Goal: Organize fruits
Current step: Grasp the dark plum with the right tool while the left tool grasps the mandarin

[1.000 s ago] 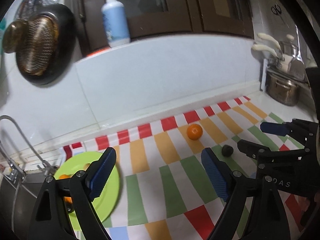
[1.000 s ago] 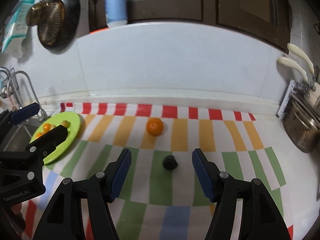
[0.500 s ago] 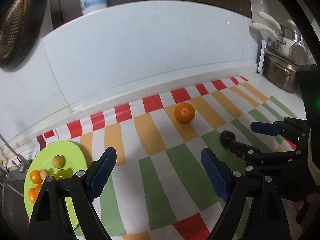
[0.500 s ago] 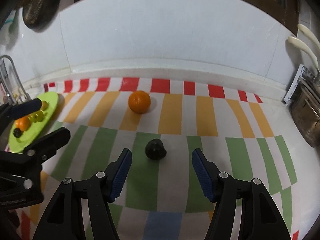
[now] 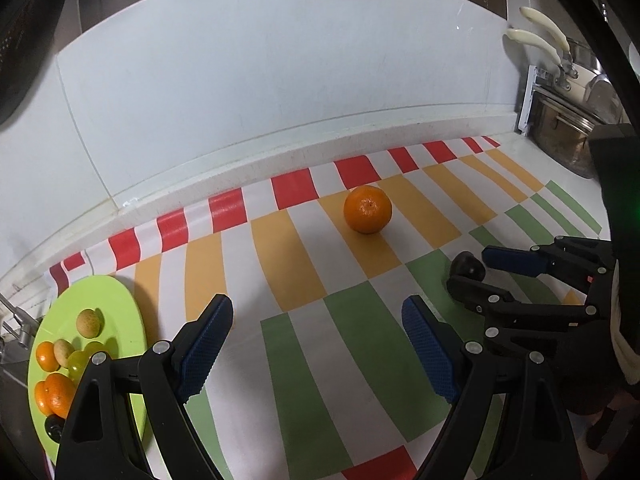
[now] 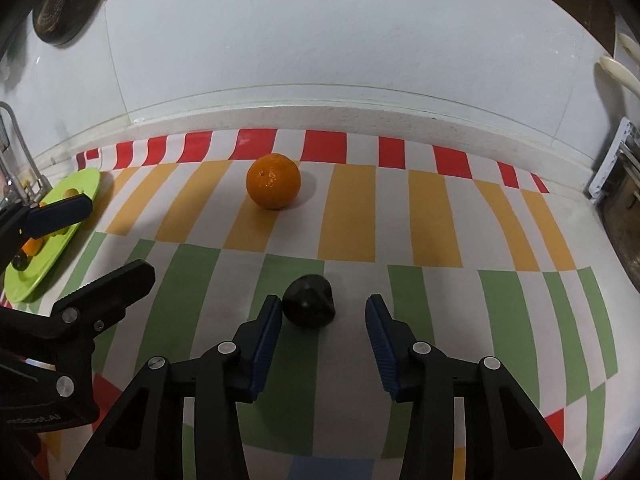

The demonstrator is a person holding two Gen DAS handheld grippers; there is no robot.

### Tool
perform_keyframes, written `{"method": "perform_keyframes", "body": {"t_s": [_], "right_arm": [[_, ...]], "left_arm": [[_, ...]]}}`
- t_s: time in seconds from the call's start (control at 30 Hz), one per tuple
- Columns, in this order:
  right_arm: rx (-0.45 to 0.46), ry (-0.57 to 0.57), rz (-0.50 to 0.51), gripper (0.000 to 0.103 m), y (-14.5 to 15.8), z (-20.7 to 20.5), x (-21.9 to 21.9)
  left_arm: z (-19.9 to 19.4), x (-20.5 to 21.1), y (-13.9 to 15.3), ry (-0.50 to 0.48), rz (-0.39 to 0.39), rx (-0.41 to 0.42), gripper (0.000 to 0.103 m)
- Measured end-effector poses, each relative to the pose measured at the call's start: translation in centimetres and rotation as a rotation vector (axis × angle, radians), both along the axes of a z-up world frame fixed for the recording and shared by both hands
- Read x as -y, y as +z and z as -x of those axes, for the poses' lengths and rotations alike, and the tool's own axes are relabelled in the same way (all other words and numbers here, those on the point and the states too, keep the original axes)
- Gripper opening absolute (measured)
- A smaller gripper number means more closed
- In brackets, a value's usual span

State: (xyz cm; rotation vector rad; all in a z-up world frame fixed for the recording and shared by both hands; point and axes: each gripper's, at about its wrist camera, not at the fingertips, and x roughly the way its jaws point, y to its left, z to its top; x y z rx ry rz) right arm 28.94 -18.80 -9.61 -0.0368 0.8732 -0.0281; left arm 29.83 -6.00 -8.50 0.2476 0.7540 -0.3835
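- My right gripper (image 6: 322,310) is low over the striped cloth (image 6: 432,216), its jaws closing, with the dark fruit (image 6: 309,300) between the fingertips.
- The left pad (image 6: 269,328) sits just beside or against that fruit; the right pad stands clear of it, so nothing is clamped.
- My left gripper (image 5: 316,334) has its jaws spread wide over the bare cloth with nothing between them.
- The orange (image 6: 273,181) rests by itself on an orange stripe, further back toward the white wall and apart from the dark fruit.
- The green plate (image 5: 116,300) lies at the cloth's left end, near my left gripper, and carries several small orange and yellowish fruits plus one dark one.
- A metal pot (image 5: 568,136) stands at the far right.
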Motion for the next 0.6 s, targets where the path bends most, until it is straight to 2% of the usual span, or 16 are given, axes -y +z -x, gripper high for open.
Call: {"method": "perform_keyframes", "body": {"t_s": [0.2, 0.5, 0.6], "right_arm": [[-0.009, 0.005, -0.011, 0.028, -0.3, -0.4, -0.1], [0.05, -0.043, -0.033, 0.028, 1.1, -0.4, 1.3], [0.059, -0.064, -0.035, 0.028, 1.2, -0.8, 2.0]], "left_arm": [[-0.6, 0.3, -0.3, -0.022, 0.003, 0.002, 0.087], [-2.4, 2.2, -0.5, -0.083, 0.023, -0.008, 0.086], [-3.4, 3.3, -0.7, -0.096, 0.011, -0.008, 0.083]]}}
